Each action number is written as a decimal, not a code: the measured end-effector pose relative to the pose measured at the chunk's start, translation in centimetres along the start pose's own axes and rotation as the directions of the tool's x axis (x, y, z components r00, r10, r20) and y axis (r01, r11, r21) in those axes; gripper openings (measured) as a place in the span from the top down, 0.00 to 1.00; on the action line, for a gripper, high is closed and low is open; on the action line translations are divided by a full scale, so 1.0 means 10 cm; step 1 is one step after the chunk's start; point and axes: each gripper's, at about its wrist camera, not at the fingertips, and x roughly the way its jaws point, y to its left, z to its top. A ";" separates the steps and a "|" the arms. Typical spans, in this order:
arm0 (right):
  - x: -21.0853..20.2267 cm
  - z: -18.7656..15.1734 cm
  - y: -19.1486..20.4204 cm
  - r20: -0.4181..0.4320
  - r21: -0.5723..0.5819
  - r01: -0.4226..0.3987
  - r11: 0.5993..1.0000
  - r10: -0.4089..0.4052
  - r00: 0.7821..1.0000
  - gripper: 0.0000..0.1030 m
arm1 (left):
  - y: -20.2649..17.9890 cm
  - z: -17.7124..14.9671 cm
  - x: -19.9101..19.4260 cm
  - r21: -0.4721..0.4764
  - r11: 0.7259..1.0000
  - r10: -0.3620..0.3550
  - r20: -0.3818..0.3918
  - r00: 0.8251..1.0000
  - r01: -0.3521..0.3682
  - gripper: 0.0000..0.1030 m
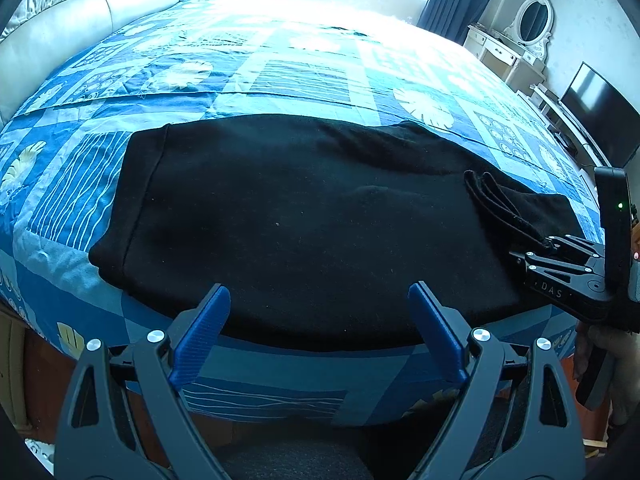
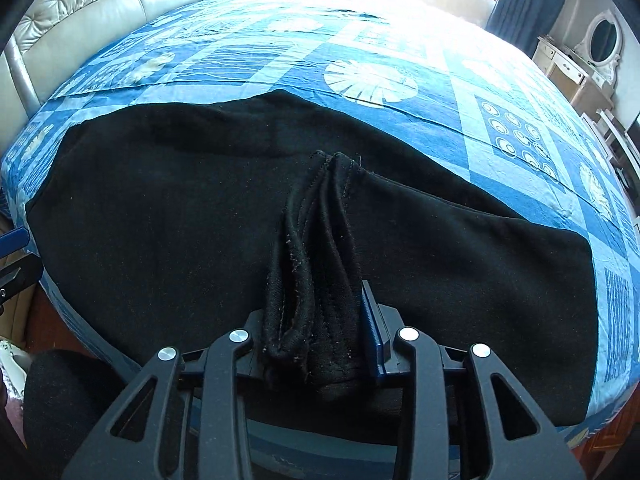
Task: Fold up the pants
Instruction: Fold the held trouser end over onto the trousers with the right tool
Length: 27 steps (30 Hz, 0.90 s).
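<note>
The pants (image 1: 304, 216) are spread flat across the near side of the bed (image 1: 280, 76), waistband at the left, with the gathered leg hems (image 2: 316, 264) brought over onto the body of the garment at the right. The right tongs (image 2: 320, 320) hold that bunched hem between the pads, though the pad at the right seems barely pressed against it. The left tongs (image 1: 320, 320) are held wide and empty above the near edge of the pants. If the bunch is let go as it is, a lumpy, skewed fold is likely. If the right tongs are lifted with cloth snagged on a pad, the fold could be dragged open. The near edge overhanging the bed could slip.
</note>
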 end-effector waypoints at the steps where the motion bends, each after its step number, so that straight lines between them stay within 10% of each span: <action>1: 0.00 0.00 0.01 0.000 0.003 0.000 1.000 0.000 1.000 0.63 | 0.00 0.00 0.00 0.000 1.000 0.000 -0.001 1.000 0.000 0.12; 15: -0.36 -0.08 0.00 0.111 0.039 -0.241 0.970 0.236 0.965 0.51 | 0.02 -0.04 0.07 0.010 1.000 0.010 -0.016 1.000 -0.010 0.12; 20: -0.67 -0.10 -0.86 0.260 0.193 -0.369 0.909 0.315 0.913 0.39 | 0.04 -0.05 0.10 0.007 1.000 0.012 -0.028 1.000 -0.012 0.12; 23: -0.69 -0.22 -1.65 0.329 0.335 -0.328 0.883 0.217 0.919 0.36 | 0.05 -0.04 0.09 -0.004 1.000 0.006 -0.029 1.000 -0.006 0.12; 27: -0.25 -0.47 -2.69 0.286 0.574 -0.323 0.752 0.185 0.940 0.36 | 0.05 -0.02 0.07 -0.005 1.000 0.001 -0.020 1.000 -0.001 0.12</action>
